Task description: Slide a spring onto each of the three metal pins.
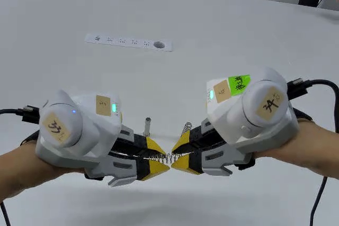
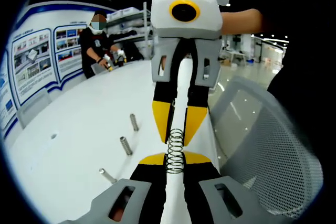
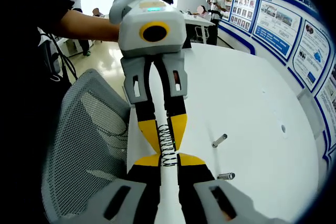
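Nearest, low over the near part of the table point(image 1: 238, 35): left gripper point(image 1: 165, 160) and right gripper point(image 1: 176, 158) nose to nose, yellow tips almost meeting; both clenched, each on one end of the spring point(image 1: 170, 157), held level across the small gap and clear of the tabletop. Same hold in the left gripper view: spring point(image 2: 175, 150) running from its own closed jaws straight into those of the right gripper point(image 2: 177, 131); likewise in the right gripper view, coil point(image 3: 166, 148) bridging to the left gripper point(image 3: 163, 134). Just beyond the tips, upright on the table: bare pin point(image 1: 147, 126); to its right, sprung pin point(image 1: 186, 128), already wearing a coil. In the left gripper view, a row of three: third pin point(image 2: 106, 175), bare, then sprung pin point(image 2: 125, 145), then bare pin point(image 2: 134, 122). Beside the table, a mesh chair point(image 2: 273, 145). Farther back, well apart from the pins, a power strip point(image 1: 128, 42) lying flat. Farthest, a person point(image 2: 97, 38) standing by the table's far end.
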